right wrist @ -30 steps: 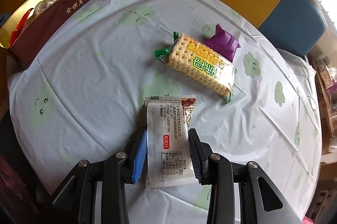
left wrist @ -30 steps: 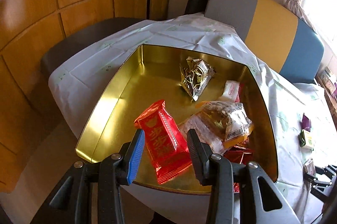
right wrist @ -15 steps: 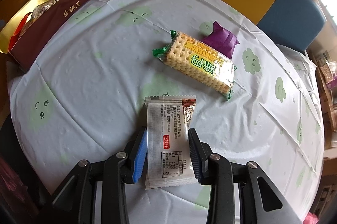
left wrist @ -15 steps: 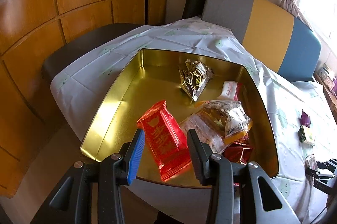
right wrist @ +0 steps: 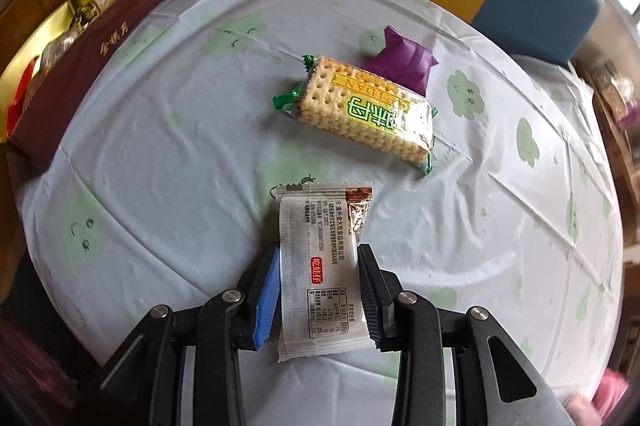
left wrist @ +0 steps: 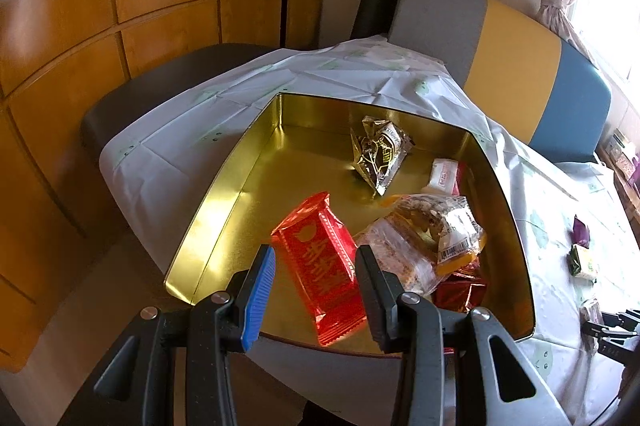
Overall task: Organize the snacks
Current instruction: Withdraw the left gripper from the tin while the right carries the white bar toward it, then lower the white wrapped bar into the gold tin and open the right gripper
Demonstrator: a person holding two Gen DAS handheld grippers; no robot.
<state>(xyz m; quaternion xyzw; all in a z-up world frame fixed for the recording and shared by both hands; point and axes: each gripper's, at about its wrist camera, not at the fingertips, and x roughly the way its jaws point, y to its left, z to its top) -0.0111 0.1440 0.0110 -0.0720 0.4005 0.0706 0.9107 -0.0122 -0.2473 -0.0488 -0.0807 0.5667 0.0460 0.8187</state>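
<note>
Snack packet (right wrist: 320, 278) sits clamped in my right jaws (right wrist: 318, 290), long axis running straight out ahead. Gold tin (right wrist: 60, 25) lies far left across the table (right wrist: 168, 161). My left jaws (left wrist: 314, 290) hang apart above the tin, the red packet (left wrist: 324, 266) loose below.

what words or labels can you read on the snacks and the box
"SAIDAN", upside down on the yellow band of the cracker pack; its large green characters are not legible to me.
Gold characters on the maroon side of the tin: blurred.
Red label and fine print on the white packet: too small.
Gold characters on the red packet: unclear.
Barcode on the clear bag: digits unreadable.
</note>
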